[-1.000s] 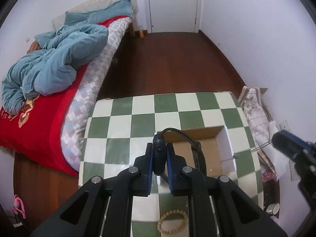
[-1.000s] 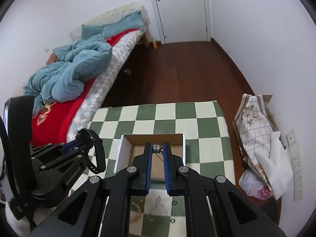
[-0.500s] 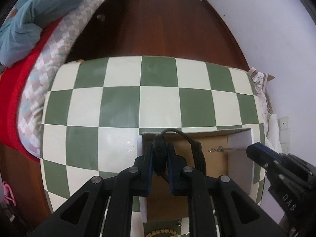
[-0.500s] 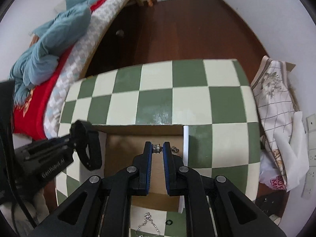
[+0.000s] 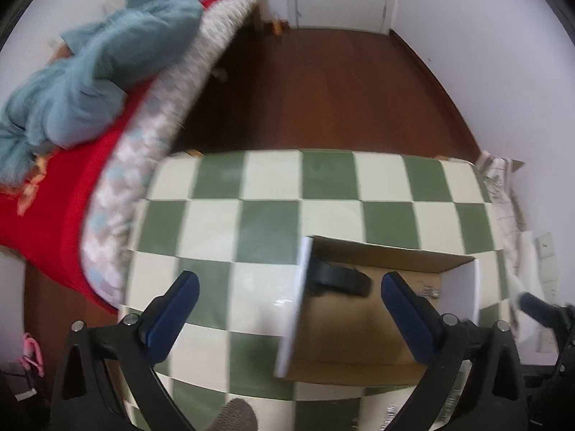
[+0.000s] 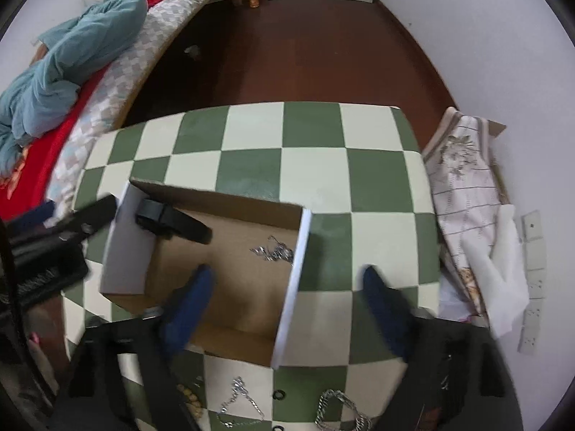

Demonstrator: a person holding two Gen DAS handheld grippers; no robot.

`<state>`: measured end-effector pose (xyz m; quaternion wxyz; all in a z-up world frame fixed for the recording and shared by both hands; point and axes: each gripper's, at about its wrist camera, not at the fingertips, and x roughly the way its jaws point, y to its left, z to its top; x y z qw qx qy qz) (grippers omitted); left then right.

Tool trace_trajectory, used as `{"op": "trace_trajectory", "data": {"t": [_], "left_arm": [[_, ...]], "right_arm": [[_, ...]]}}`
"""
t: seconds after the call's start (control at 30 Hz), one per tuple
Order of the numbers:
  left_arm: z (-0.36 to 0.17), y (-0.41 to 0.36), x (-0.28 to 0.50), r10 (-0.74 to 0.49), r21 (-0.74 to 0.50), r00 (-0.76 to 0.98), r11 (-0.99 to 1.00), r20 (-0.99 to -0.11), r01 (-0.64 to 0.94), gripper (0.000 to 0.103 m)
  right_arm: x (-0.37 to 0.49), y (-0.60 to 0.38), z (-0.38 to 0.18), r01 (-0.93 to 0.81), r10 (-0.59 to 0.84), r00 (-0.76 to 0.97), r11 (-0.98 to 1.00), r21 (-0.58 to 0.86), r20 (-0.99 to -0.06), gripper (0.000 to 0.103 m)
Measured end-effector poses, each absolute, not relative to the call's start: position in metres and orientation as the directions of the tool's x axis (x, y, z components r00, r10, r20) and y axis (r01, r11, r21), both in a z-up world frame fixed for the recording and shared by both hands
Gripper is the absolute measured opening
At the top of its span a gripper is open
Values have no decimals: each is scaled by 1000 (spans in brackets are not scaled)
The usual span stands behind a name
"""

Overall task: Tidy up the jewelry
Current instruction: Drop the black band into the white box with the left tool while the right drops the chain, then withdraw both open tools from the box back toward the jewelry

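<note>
Having just opened both the left gripper (image 5: 289, 289) and the right gripper (image 6: 287, 283) wide, I see the black watch (image 6: 169, 221) and silver chain (image 6: 275, 251) now released inside the cardboard box (image 6: 303, 244), with more jewelry waiting outside.

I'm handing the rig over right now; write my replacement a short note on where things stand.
Left gripper: jaws have just been opening, nothing between them.
Right gripper: the same, open and empty.
In the cardboard box: a black band by the far left corner, a thin silver chain by the right wall.
Left on the checkered table, near edge: silver chains, wooden beads, a small black ring.
</note>
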<state>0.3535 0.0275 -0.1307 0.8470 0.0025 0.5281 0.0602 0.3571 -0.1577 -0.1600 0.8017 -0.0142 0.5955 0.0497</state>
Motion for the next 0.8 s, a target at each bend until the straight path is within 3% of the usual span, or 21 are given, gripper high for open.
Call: {"op": "trace_trajectory", "data": {"t": [0.27,0.8], "left_arm": [[-129,49,315,197,134,483,978,-853,-162,103],[-87,44,219,195,125,584,980,-788,-157,103]], "right_arm": [[321,-146,-164,-83,-13,337,996,-44,-942,102],[242,-146,-117,-43,1,467,999,-22,-884,102]]}}
